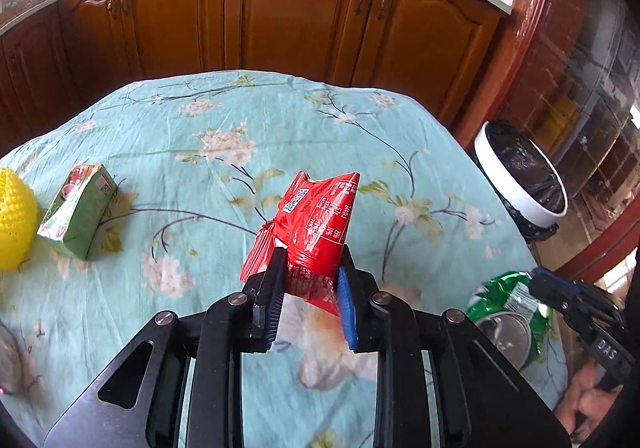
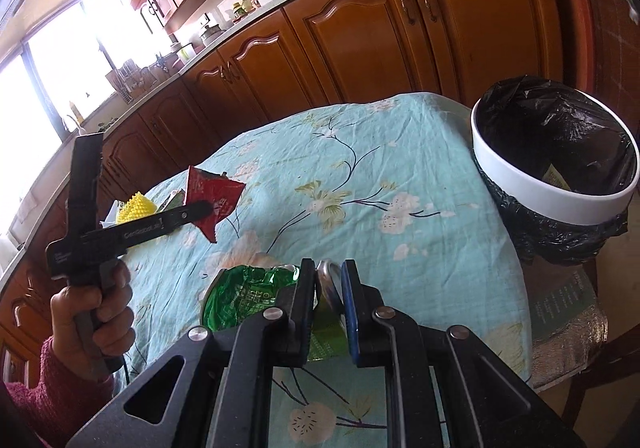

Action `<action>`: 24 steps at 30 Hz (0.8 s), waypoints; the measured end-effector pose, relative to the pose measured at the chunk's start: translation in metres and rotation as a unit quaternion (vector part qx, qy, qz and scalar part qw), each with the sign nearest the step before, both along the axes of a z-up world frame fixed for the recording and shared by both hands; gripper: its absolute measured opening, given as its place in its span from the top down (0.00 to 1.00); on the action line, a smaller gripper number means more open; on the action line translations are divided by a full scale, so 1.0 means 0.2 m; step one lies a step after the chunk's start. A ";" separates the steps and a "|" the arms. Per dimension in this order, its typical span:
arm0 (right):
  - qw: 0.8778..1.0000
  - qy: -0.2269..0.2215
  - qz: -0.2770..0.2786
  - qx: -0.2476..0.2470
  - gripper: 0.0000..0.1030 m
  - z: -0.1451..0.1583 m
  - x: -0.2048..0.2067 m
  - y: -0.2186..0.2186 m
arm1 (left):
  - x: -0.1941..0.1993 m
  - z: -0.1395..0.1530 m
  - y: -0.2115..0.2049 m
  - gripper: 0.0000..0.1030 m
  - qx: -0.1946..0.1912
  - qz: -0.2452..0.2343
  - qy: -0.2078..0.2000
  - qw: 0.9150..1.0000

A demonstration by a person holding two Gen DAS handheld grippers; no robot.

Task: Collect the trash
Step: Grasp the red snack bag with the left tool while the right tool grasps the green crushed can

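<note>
Your left tool [image 1: 310, 280] is clamped on a red snack wrapper [image 1: 316, 220], which stands up from between the black and blue pads, lifted above the floral cloth of the tabletop [image 1: 224, 136]. Your right tool [image 2: 329, 298] is closed on a crushed green can [image 2: 248, 296]; the can's silver end shows between the fingers, and its green body bulges out to the left, low over the cloth. In the right wrist view your left hand [image 2: 94, 312] grips the handle of the other tool, with the red wrapper at its tip. A green juice carton [image 1: 78, 206] lies on the tabletop just beside a yellow spiky ball [image 1: 14, 216], well to the left. The white bin [image 2: 552, 184], lined with a black bag, stands off the tabletop's right edge.
</note>
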State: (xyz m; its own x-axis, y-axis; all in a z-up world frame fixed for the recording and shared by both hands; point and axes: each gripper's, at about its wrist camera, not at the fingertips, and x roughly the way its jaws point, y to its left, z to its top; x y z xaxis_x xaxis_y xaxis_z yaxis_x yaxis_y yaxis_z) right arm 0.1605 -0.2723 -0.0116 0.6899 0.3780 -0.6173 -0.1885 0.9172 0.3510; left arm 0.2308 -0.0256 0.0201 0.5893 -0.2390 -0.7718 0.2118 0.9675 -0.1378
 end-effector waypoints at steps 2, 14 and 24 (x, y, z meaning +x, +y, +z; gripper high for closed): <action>1.000 0.001 0.000 -0.015 0.87 -0.01 -0.01 0.01 | -0.06 -0.01 -0.02 0.78 -0.004 -0.008 0.006 1.000; 0.998 0.042 0.020 -0.041 0.82 -0.09 -0.01 0.07 | -0.18 -0.09 -0.07 0.78 -0.001 -0.028 0.032 0.999; 0.998 0.017 0.019 -0.053 0.90 -0.03 -0.06 0.08 | -0.21 -0.04 -0.15 0.78 0.015 -0.039 0.017 0.999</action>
State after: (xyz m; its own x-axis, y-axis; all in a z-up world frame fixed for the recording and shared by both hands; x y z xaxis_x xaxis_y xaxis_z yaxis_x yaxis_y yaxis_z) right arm 0.1488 -0.2570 -0.0173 0.6547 0.3348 -0.6777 -0.2139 0.9420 0.2586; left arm 0.1897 -0.0563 0.0130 0.5425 -0.2596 -0.7989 0.2824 0.9521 -0.1176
